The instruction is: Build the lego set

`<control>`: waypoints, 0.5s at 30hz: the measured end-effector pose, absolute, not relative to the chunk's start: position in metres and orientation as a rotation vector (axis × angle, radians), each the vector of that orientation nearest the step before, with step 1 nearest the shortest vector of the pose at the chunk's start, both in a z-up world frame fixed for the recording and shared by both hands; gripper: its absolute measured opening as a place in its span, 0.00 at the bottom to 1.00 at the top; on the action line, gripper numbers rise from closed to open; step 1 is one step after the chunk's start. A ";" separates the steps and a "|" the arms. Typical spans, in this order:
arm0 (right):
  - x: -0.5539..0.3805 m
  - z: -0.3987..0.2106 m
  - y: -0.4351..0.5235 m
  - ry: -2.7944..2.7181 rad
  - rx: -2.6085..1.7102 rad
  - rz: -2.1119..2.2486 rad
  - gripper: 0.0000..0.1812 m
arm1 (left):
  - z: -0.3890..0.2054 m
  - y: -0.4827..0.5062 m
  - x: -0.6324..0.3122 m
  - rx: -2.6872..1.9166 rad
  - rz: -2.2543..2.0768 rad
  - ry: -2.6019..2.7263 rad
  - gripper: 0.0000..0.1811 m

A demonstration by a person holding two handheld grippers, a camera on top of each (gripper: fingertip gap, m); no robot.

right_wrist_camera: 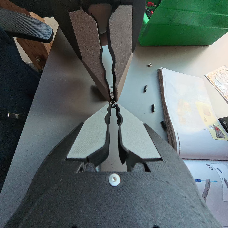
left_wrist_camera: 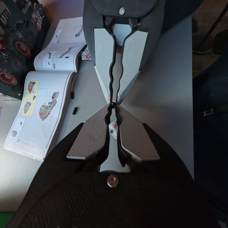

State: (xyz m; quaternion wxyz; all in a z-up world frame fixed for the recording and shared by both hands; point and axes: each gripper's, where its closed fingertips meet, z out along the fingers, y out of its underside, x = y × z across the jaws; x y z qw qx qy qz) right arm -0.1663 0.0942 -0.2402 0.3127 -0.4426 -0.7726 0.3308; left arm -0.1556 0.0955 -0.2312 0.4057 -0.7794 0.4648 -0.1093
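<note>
My two grippers meet tip to tip above the grey table [left_wrist_camera: 160, 111]. In the left wrist view, my left gripper [left_wrist_camera: 112, 107] is shut on a white panel piece with red markings [left_wrist_camera: 114, 129], which sits between its fingers. The right gripper [left_wrist_camera: 114, 100] comes in from the top of that view. In the right wrist view, my right gripper [right_wrist_camera: 113, 105] is shut on a small black pin [right_wrist_camera: 113, 105] at its tips. The pin's end touches the panel piece [right_wrist_camera: 111, 91] held by the left gripper [right_wrist_camera: 112, 99].
An open instruction booklet [left_wrist_camera: 49, 98] [right_wrist_camera: 185, 111] lies beside the grippers. Loose black pins [left_wrist_camera: 75, 109] [right_wrist_camera: 153, 107] lie next to it. A small white sub-assembly [left_wrist_camera: 86, 54], the set's box [left_wrist_camera: 14, 49], a green box [right_wrist_camera: 185, 22] and a chair armrest [right_wrist_camera: 24, 27] surround the work spot.
</note>
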 end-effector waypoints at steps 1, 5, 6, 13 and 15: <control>-0.167 -0.237 0.095 -2.025 -1.156 0.881 0.02 | -0.229 0.096 -0.156 -1.946 -0.270 1.164 0.01; -0.166 -0.211 0.093 -1.922 -1.046 0.989 0.02 | -0.203 0.096 -0.154 -1.842 -0.465 1.004 0.01; -0.165 -0.203 0.092 -1.891 -1.015 1.022 0.02 | -0.195 0.094 -0.153 -1.818 -0.554 0.945 0.01; -0.158 -0.152 0.085 -1.691 -0.845 1.120 0.02 | -0.146 0.088 -0.148 -1.568 -0.990 0.657 0.01; -0.155 -0.140 0.081 -1.648 -0.819 1.171 0.02 | -0.133 0.084 -0.146 -1.468 -1.074 0.619 0.01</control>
